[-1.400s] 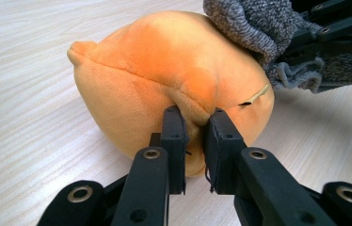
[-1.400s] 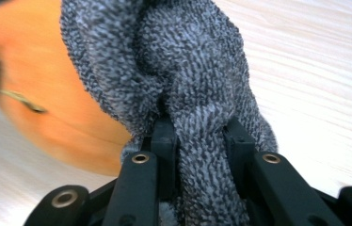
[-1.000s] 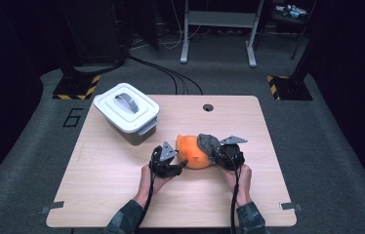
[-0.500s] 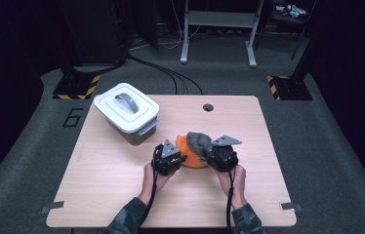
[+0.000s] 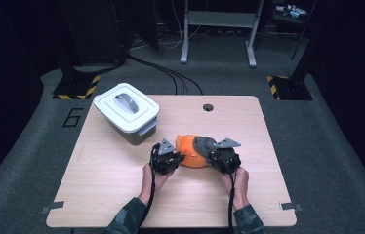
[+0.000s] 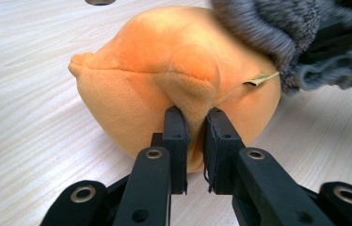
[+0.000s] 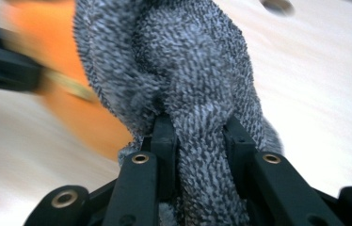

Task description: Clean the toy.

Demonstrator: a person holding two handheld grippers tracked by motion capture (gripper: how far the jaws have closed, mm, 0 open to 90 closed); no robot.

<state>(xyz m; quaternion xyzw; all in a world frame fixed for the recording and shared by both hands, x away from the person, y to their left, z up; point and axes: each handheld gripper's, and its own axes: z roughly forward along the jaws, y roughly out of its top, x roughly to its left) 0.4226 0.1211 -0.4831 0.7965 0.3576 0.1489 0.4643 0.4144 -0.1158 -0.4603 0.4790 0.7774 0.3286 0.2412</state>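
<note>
Plush was the story at both hands: the left gripper [image 6: 194, 141] had its jaws nearly together, pinching a raised fold of the orange plush toy [image 6: 164, 75], and the fabric bunched up between the pads, which suggested a soft, light, squashy body that would give under any squeeze and not slip. On the other side, the right gripper [image 7: 201, 155] was clamped around a thick rope of the grey fuzzy fabric [image 7: 183, 66], jaws spread wider to take that bulk, the pile spilling over both tips. That grey piece looked like a towelling or knitted cover draped on the toy's far end, limp and stretchy by the look of it; a gathered fold seemed the sensible place to hold either piece, since neither showed a handle or a hard edge. From the high view, the toy [image 5: 190, 151] sat on the wooden table [image 5: 97, 195] near its middle, between the two grippers, with the white lidded container [image 5: 127, 112] well apart toward the far left corner and a small round hole [image 5: 208, 107] near the far edge.
</note>
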